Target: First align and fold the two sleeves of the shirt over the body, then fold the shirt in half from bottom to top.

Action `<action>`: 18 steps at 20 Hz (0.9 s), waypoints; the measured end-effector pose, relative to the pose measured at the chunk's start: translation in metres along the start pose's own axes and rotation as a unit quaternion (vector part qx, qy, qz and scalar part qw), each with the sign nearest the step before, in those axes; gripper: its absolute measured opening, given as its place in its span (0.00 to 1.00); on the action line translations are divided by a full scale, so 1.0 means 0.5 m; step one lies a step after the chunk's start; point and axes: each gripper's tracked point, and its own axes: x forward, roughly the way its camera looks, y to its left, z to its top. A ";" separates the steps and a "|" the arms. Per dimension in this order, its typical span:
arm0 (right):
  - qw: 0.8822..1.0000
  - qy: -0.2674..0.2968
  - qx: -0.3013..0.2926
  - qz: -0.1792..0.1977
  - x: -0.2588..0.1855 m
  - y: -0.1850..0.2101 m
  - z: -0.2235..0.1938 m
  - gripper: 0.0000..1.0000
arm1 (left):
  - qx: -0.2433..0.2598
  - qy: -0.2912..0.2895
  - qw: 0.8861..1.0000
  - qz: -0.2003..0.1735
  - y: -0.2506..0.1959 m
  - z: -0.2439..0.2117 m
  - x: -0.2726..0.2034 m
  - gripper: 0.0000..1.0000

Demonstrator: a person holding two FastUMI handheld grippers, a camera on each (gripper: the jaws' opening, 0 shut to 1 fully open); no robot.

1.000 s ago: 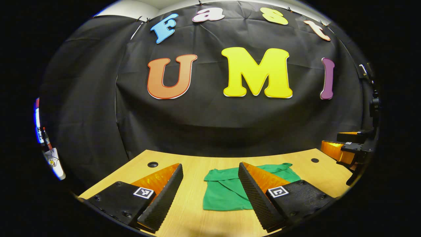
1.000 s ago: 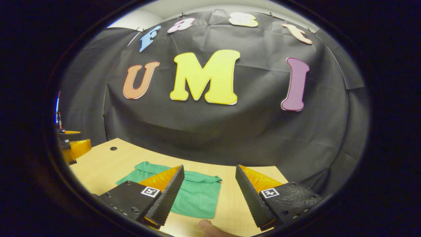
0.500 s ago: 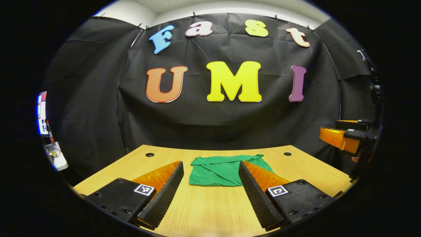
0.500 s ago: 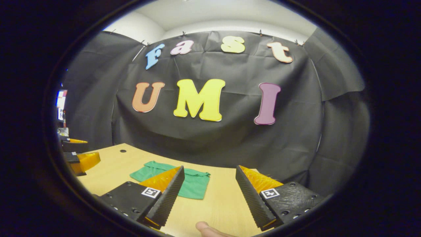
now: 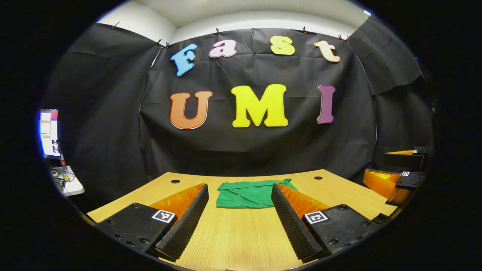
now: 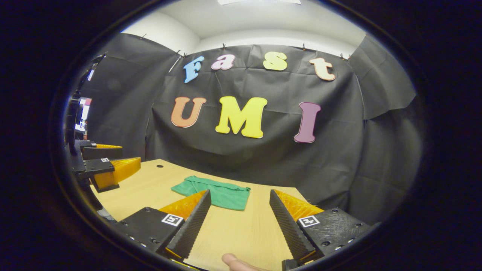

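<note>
Shirt (image 5: 248, 193), folded green bundle, lies crosswise ahead of both wide-open, empty grippers, left gripper (image 5: 239, 218) squarest to it, right gripper (image 6: 239, 222) offset.

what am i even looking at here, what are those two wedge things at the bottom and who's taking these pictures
These are two fisheye pictures, each from a camera riding on a handheld two-finger gripper; a person holds one in each hand. The wedges at the bottom of each picture are that gripper's own fingers. In the left gripper view, the left gripper is open and holds nothing. In the right gripper view, the right gripper is also open and empty, with a fingertip of the person's hand at the bottom edge. Each view also catches the other gripper off to one side. On the wooden table lies a green shirt, folded into a compact rectangle. Neither gripper touches it.
</note>
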 end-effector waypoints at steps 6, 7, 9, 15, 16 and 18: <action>1.000 0.018 -0.018 -0.001 -0.023 0.022 -0.037 0.95 | -0.002 -0.002 1.000 -0.015 -0.020 0.003 -0.015 1.00; 1.000 0.020 -0.014 -0.001 -0.022 0.024 -0.035 0.95 | -0.003 -0.006 1.000 -0.011 -0.012 0.009 -0.017 1.00; 1.000 0.027 -0.003 0.006 -0.018 0.031 -0.044 0.95 | -0.005 -0.010 1.000 0.001 0.005 0.010 -0.014 1.00; 0.999 0.038 0.000 -0.008 -0.006 0.008 -0.072 0.96 | -0.031 0.003 1.000 0.004 0.013 -0.007 -0.002 1.00; 0.999 0.037 0.001 -0.005 -0.004 0.012 -0.070 0.95 | -0.031 0.003 1.000 0.002 0.007 -0.007 -0.001 1.00; 0.999 0.037 0.002 -0.001 -0.006 0.016 -0.074 0.95 | -0.030 0.000 1.000 -0.002 0.001 -0.007 -0.002 1.00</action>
